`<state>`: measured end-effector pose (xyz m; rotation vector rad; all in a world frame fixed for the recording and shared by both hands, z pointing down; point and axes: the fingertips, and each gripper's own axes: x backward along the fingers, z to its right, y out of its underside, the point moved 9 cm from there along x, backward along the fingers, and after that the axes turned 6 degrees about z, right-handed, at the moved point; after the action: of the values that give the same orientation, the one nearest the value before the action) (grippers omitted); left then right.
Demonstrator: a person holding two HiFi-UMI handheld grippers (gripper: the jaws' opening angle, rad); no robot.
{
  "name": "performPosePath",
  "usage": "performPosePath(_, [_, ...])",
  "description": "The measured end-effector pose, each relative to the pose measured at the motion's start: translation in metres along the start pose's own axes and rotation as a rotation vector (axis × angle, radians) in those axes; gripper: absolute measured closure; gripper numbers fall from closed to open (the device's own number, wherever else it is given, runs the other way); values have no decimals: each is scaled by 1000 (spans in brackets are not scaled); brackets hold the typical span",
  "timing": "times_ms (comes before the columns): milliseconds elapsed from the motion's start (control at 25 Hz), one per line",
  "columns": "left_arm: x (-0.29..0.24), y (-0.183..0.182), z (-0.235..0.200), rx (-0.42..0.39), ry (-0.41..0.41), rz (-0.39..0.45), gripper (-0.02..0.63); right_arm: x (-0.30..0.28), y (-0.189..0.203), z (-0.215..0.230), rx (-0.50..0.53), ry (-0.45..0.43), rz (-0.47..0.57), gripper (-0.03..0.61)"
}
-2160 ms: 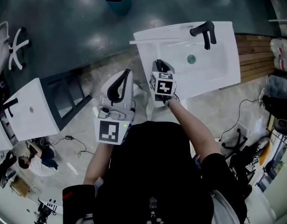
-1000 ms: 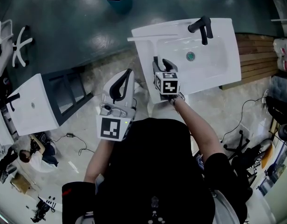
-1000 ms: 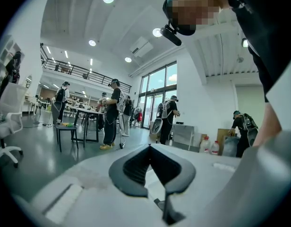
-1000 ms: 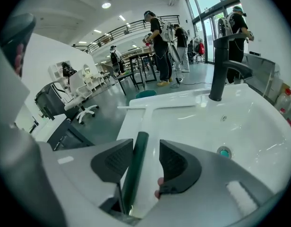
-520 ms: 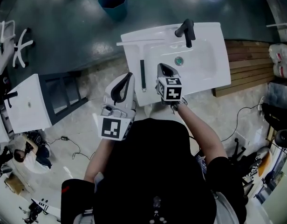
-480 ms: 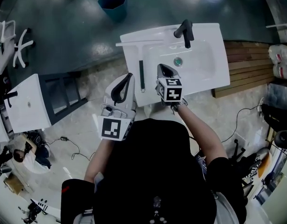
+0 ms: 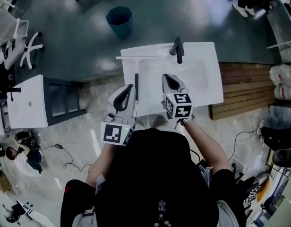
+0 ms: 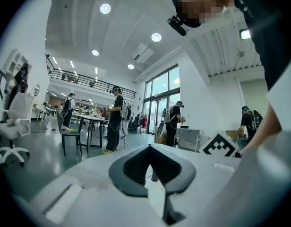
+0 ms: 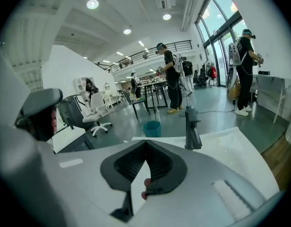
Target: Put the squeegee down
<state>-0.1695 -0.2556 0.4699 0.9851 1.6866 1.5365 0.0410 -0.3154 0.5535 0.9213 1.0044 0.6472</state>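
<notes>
the squeegee [image 7: 136, 81] already lies flat on the white sink [image 7: 209, 82], on the deck to the left of the black faucet [image 7: 176, 48]. its pale blade runs along the back edge out from the faucet and its dark handle points back toward the person. neither tool is on it. the left gripper [image 7: 131, 85] hovers just beside the handle's near end with its jaws pressed together and nothing between them. the right gripper [image 7: 165, 76] hangs over the basin in front of the faucet, jaws likewise closed on nothing.

the squeegee looks light and stiff along the handle, with a thin blade edge that is probably softer and would bend if pinched. the slim handle, about midway along, is the sensible place to grip; the blade end is too wide and flat for the jaws. the glazed deck looks smooth, so the squeegee could slide if nudged.

the deck left of the faucet is narrow: the sink's left rim is close to the handle and the basin's slope lies on its faucet side. the front rim is just under both tools. there is open room above the sink and toward the person. beyond the faucet the floor is open as far as a blue bin [image 7: 119, 20].
</notes>
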Motion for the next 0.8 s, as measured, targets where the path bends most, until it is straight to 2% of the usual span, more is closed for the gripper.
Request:
performPosePath(280, [10,-9,22,-22,-40,21,612,52,-53,-2,18,-69,207,577])
performPosePath(440, [16,-19,30,-25,-56,49,612,77,-76,-10,57,-117,290,577])
performPosePath(640, [21,-32,37,-42,-67,89,612,107,-98,-24,141,-222,397,577])
performPosePath(800, [23,-40,40,-55,-73,115,612,126,-110,-31,165,-250,453,577])
